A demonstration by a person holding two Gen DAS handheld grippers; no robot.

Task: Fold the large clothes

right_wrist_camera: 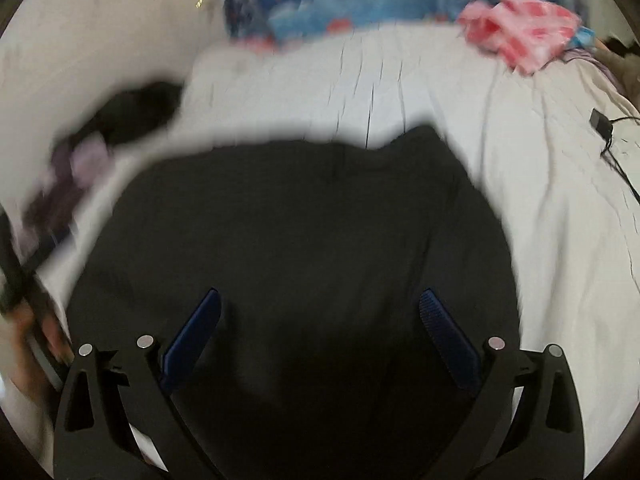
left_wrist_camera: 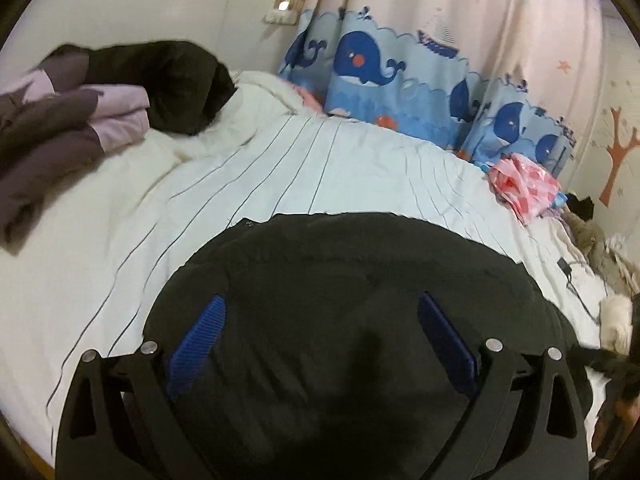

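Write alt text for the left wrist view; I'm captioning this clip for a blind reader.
The open left gripper hovers over a black garment lying on a white striped bed. Folded clothes sit at the far left, a whale-print curtain hangs behind, and a pink bag lies at the right.

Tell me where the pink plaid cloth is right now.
The pink cloth lies at the bed's far right edge in both views, below the whale curtain, beyond the black coat.
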